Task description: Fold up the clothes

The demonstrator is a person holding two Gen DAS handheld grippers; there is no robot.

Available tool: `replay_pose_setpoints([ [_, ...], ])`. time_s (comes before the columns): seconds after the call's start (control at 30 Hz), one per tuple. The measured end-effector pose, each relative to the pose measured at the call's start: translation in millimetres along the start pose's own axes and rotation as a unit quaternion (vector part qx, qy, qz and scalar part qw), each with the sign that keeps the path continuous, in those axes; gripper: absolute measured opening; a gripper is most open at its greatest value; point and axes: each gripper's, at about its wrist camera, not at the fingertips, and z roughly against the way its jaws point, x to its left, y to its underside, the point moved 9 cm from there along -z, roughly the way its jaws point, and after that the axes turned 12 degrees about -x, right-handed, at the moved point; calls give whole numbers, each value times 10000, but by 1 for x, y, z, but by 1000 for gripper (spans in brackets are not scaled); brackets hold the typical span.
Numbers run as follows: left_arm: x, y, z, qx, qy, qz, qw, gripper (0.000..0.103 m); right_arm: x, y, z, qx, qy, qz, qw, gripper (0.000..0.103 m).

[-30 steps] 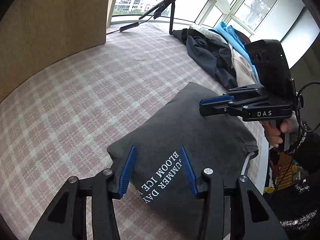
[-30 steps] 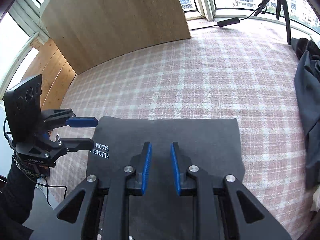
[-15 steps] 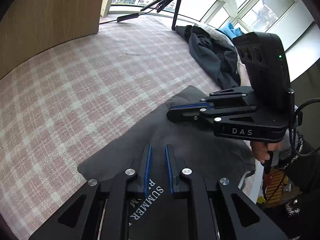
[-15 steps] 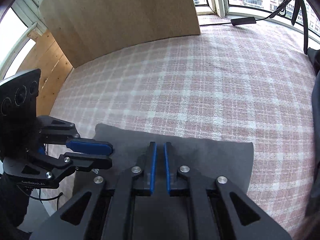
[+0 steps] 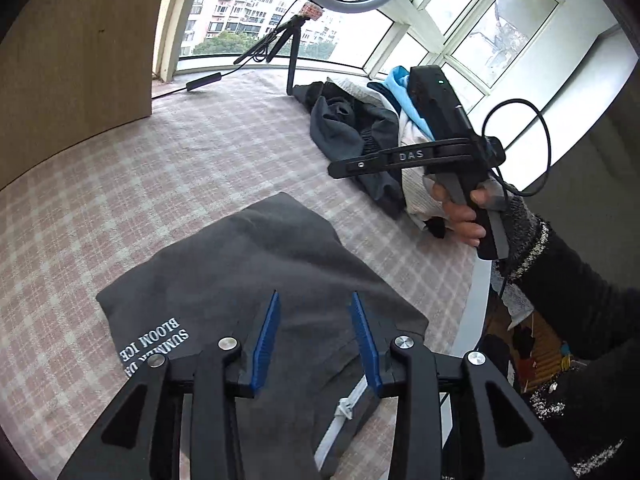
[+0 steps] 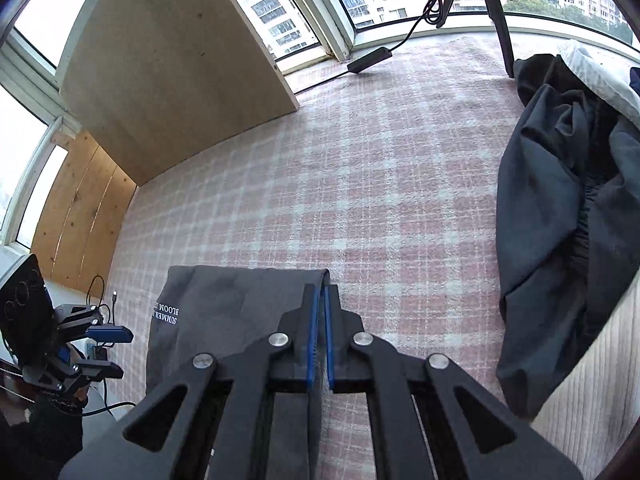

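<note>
Dark grey shirt point(image 5: 260, 264), white lettering; pink-white plaid bedcover point(image 5: 120, 184).

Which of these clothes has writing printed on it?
The flat grey garment lying near the grippers; white letters read "SUMMER BLOOM ICE". The crumpled clothes in the pile by the window show no lettering.

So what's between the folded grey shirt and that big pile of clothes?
Only bare pink checked bedcover lies between the folded grey shirt and the dark clothes pile, seen from the right wrist.
</note>
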Motion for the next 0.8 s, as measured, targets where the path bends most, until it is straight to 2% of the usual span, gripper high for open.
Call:
replay_pose_setpoints([
  [0.07, -31, 4, -18, -3, 100, 10, 9999, 36, -3, 5, -16, 331, -192, -7, 9993, 11],
  [0.27, -77, 38, -86, 388, -178, 449, 9981, 39, 1, 16, -49, 1131, -846, 154, 9899, 20],
  [0.37, -80, 56, -107, 523, -535, 579, 9955, 39, 7, 21, -58, 1432, -1114, 358, 9828, 23],
  [0.47, -69, 76, -118, 618, -778, 1041, 9896, 39, 11, 23, -64, 1522, -1241, 517, 9792, 23],
  [0.53, -66, 78, -115, 452, -816, 1257, 9877, 38, 11, 20, -66, 1480, -1319, 546, 9786, 22],
  [0.63, -65, 82, -113, 284, -902, 1381, 9859, 38, 16, 9, -58, 1143, -1588, 565, 9790, 3],
  [0.67, -66, 82, -113, 267, -949, 1307, 9865, 38, 16, 5, -56, 978, -1472, 770, 9812, 2],
  [0.73, -71, 84, -112, 248, -1072, 1060, 9883, 38, 6, -5, -57, 722, -847, 1222, 9862, 2],
  [0.77, -71, 83, -112, 258, -1114, 1056, 9878, 38, 0, -10, -58, 653, -517, 1403, 9866, 3],
  [0.8, -72, 83, -111, 269, -1157, 1053, 9873, 39, 1, -12, -55, 594, -370, 1622, 9843, 3],
])
